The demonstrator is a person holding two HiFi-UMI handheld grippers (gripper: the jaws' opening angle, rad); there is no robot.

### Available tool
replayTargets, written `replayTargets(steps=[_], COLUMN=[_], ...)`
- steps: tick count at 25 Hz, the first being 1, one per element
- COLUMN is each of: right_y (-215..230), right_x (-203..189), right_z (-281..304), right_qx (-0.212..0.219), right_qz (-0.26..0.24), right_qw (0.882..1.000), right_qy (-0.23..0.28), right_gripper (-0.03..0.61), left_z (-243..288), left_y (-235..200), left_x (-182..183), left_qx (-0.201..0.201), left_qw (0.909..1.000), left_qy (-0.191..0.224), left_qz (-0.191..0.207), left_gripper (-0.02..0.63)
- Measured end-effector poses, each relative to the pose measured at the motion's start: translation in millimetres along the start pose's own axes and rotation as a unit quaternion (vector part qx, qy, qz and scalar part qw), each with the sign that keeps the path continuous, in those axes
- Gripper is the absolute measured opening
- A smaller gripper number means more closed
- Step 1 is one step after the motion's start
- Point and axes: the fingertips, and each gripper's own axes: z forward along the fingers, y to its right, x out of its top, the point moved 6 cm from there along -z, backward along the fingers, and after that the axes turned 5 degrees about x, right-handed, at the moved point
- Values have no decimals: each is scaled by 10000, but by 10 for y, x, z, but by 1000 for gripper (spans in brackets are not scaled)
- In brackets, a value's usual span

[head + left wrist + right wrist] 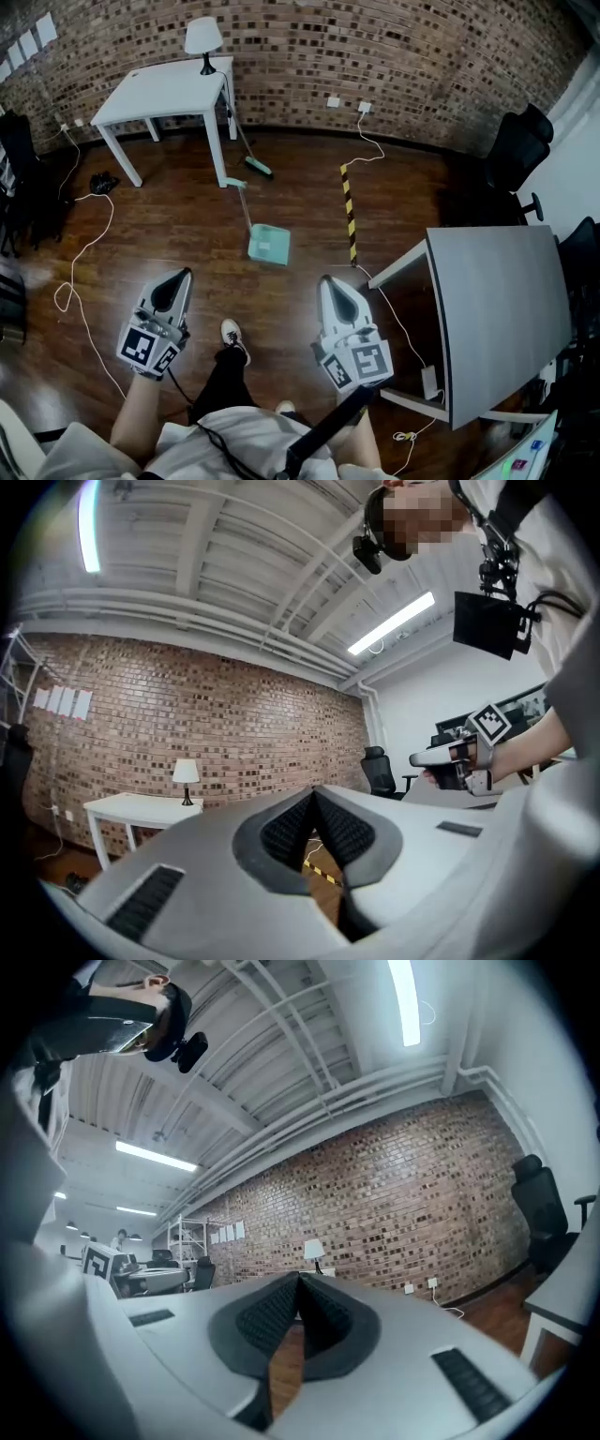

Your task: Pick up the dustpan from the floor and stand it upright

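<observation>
The teal dustpan (269, 244) lies flat on the wooden floor, its long handle (244, 202) pointing away toward the white table. My left gripper (177, 277) is held level above the floor, near and to the left of the dustpan, shut and empty. My right gripper (329, 281) is level near and to its right, also shut with nothing in it. In the left gripper view the jaws (314, 794) meet at the tips; the same holds in the right gripper view (298, 1281). Neither gripper view shows the dustpan.
A broom (257, 168) leans by the white table (159, 94), which carries a lamp (203, 37). A yellow-black strip (349, 211) and white cables (80, 258) lie on the floor. A grey table (502, 309) stands at right, with office chairs (520, 145) behind it.
</observation>
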Motion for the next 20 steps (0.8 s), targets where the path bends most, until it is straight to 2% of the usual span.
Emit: replayTargets(steps=[4,9,13,20], right_y=[-62,-238,-449,-559], right_x=[-5,104,106,196], right_z=[-882,-1628,-1914,-2229], right_qx=[-25,132,161,-82], right_qz=[-254,-213,-164,-148], right_qw=[9996,9995,9996,9998], right_qy=[-99,-217,-164,-86], right_gripper=[-15,-15,-15,-15], left_z=[-563,-1024,-1323,-1558], left_y=[722,1444,1599,1744], left_x=[-14,259,386,465], left_qx=[310,167,135,48], left_qw=[9993,9997,9997,9996], left_qy=[-104,-175,-185,-233], left_qz=[-152,54,104,140], left_gripper=[-8,-8,-8,-8])
